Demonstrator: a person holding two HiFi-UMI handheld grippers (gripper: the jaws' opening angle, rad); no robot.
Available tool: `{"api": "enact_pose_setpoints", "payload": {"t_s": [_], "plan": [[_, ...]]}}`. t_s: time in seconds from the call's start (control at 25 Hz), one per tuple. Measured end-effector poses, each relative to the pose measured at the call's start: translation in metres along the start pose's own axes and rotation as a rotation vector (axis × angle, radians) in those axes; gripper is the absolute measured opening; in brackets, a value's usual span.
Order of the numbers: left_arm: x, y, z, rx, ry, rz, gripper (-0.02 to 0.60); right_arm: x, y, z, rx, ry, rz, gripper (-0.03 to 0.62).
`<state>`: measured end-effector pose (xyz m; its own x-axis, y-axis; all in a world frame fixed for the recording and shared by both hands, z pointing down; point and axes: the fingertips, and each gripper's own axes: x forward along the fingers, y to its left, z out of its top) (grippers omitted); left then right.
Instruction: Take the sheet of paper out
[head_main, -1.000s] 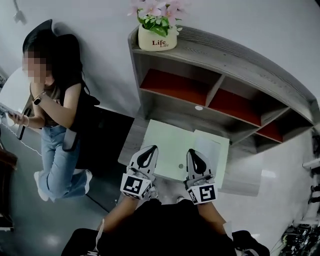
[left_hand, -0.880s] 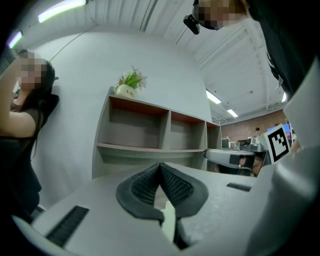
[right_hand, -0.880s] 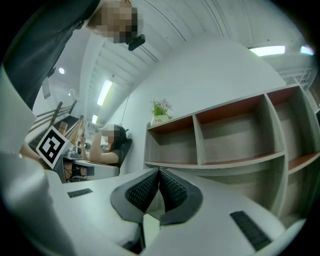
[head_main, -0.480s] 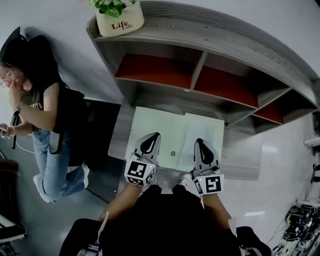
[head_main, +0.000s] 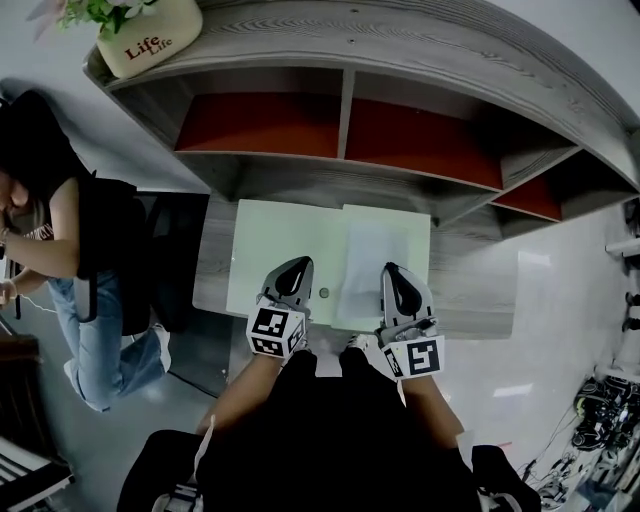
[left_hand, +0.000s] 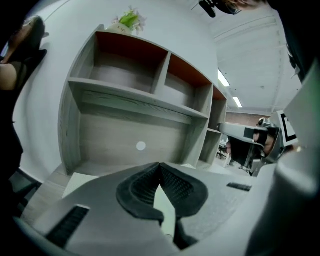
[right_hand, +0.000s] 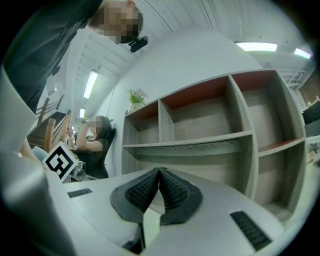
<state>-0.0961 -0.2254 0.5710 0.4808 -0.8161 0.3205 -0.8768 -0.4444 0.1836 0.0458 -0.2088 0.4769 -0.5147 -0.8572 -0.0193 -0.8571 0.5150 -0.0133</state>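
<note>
A pale green folder (head_main: 280, 245) lies flat on the grey desk (head_main: 470, 295), with a small round clasp (head_main: 323, 293) at its near edge. A whitish sheet of paper (head_main: 375, 255) shows on its right half. My left gripper (head_main: 296, 268) hovers over the folder's near edge, left of the clasp. Its jaws are shut with nothing between them, and its tips meet in the left gripper view (left_hand: 160, 165). My right gripper (head_main: 393, 272) sits over the near end of the sheet, also shut and empty (right_hand: 159, 171). Whether either one touches the folder I cannot tell.
A grey shelf unit (head_main: 345, 100) with red-backed compartments rises behind the desk. A flower pot (head_main: 145, 40) stands on its top left. A person in a black top and jeans (head_main: 60, 260) stands to the left of the desk. Cables lie on the floor at the lower right (head_main: 590, 440).
Both grippers have come down and forward toward the desk, and the shelf now fills more of the head view. They stay over the folder's near edge, jaws shut throughout.
</note>
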Motion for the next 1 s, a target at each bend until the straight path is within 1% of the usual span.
{"api": "enact_pose_setpoints", "payload": {"t_s": [0.08, 0.24, 0.36, 0.52, 0.56, 0.64, 0.72, 0.8, 0.88, 0.92, 1.0], "plan": [[0.01, -0.006, -0.011, -0.009, 0.03, -0.03, 0.006, 0.0, -0.005, -0.006, 0.006, 0.01, -0.001, 0.023], [0.028, -0.024, -0.034, -0.043, 0.088, -0.118, 0.006, 0.0, -0.013, -0.018, 0.001, 0.039, -0.003, 0.023], [0.038, -0.029, -0.05, -0.081, 0.129, -0.138, 0.008, -0.001, -0.018, -0.026, -0.001, 0.055, -0.002, 0.023], [0.051, -0.036, -0.071, -0.163, 0.184, -0.155, 0.014, -0.005, -0.028, -0.034, 0.009, 0.073, -0.011, 0.023], [0.055, -0.036, -0.077, -0.187, 0.204, -0.162, 0.031, -0.005, -0.031, -0.035, 0.019, 0.075, -0.018, 0.023], [0.062, -0.037, -0.09, -0.245, 0.251, -0.178, 0.099, -0.005, -0.034, -0.036, 0.03, 0.072, -0.024, 0.023], [0.068, -0.037, -0.103, -0.296, 0.298, -0.184, 0.103, -0.007, -0.036, -0.034, 0.027, 0.068, -0.02, 0.023], [0.074, -0.037, -0.116, -0.343, 0.348, -0.193, 0.121, -0.009, -0.039, -0.033, 0.026, 0.067, -0.017, 0.023], [0.079, -0.04, -0.129, -0.392, 0.402, -0.217, 0.136, -0.012, -0.043, -0.034, 0.031, 0.067, -0.017, 0.023], [0.082, -0.043, -0.136, -0.41, 0.43, -0.232, 0.137, -0.013, -0.045, -0.035, 0.036, 0.067, -0.021, 0.023], [0.088, -0.049, -0.148, -0.42, 0.485, -0.253, 0.135, -0.015, -0.05, -0.038, 0.053, 0.066, -0.034, 0.023]]}}
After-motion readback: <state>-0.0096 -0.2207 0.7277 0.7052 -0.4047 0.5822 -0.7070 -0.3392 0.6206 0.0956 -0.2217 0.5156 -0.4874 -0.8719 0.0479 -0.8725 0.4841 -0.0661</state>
